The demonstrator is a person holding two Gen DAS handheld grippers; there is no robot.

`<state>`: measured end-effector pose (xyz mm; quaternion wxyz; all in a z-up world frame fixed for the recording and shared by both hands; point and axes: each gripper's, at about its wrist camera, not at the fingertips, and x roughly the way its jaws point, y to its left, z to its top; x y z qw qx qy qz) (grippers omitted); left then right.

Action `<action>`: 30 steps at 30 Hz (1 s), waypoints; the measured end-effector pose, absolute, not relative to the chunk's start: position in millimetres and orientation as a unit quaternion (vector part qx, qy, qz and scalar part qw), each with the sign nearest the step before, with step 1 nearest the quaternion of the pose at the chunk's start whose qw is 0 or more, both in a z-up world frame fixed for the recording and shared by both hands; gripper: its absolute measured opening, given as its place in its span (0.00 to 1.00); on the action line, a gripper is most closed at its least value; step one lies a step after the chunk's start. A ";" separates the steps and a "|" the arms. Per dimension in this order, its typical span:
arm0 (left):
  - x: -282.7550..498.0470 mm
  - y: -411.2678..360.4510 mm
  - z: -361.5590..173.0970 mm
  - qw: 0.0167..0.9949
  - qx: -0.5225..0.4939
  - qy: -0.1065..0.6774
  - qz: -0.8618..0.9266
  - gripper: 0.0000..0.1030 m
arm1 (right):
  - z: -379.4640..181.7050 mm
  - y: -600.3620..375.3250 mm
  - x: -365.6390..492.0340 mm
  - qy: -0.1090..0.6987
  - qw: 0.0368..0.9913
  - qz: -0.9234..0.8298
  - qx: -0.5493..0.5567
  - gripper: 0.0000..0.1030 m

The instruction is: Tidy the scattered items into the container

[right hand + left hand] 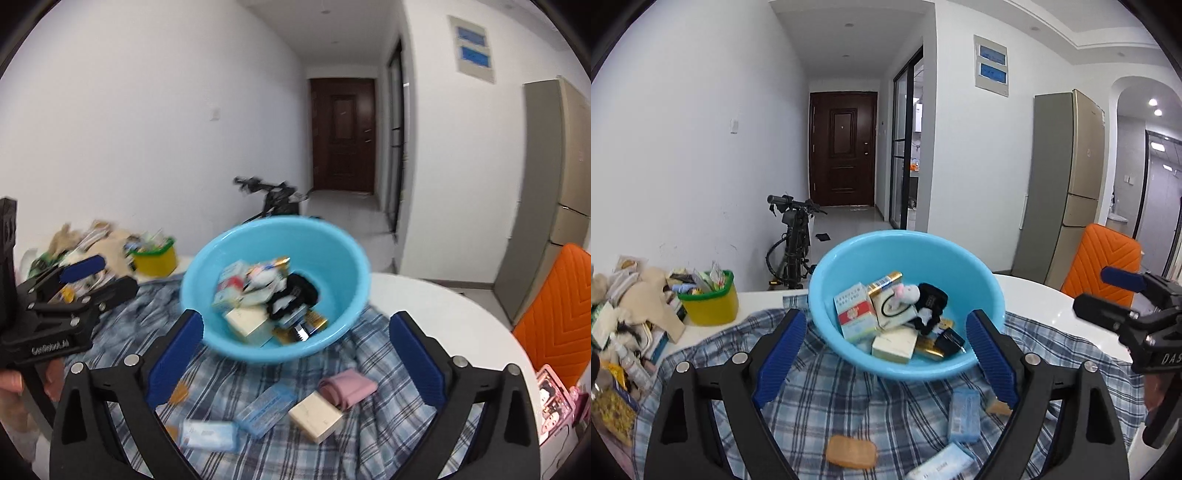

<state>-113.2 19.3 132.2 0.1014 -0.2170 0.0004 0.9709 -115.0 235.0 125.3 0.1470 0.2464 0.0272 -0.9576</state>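
- Left gripper (886, 350): I read its jaws as spread wide with nothing between the blue pads; the blue basin (846, 266) sits straight ahead, its near wall showing between them
- Orange bar (851, 451): lies on the plaid cloth (820, 387) below and between my left fingers, long axis running left to right, nearer this gripper than the other
- Light-blue packet (964, 415): just inside my left gripper's right finger, long axis pointing roughly toward the basin
- Basin contents: boxes and a black-and-white soft item already lie inside
- Right gripper (295, 354): likewise wide open and empty, aimed at the basin; this view is blurred
- Cream box (315, 416) and pink folded cloth (349, 387): loose on the plaid cloth between my right fingers, below the basin, touching or nearly so; I judge these the right gripper's natural next picks
- Coming move, as I judge it: each gripper must tip downward and toward me, since the loose items lie nearer than the basin
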 end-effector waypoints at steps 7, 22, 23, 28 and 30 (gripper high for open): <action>-80.1 12.1 119.8 0.094 -0.223 -0.005 0.970 0.87 | 119.8 229.7 -77.9 0.039 0.153 -0.964 0.216 0.97; -29.2 -0.1 91.9 0.094 -0.213 -0.038 0.972 0.87 | 102.9 223.1 -28.1 0.051 0.136 -0.975 0.170 0.97; -28.4 0.4 89.0 0.093 -0.212 -0.037 0.972 0.87 | 100.0 222.1 -26.6 0.053 0.134 -0.975 0.168 0.97; -22.6 5.5 76.2 0.093 -0.199 -0.025 0.975 0.87 | 88.9 221.5 -22.3 0.047 0.130 -0.978 0.158 0.97; -18.0 10.2 72.0 0.089 -0.186 -0.007 0.979 0.87 | 83.0 222.9 -22.3 0.036 0.130 -0.979 0.155 0.97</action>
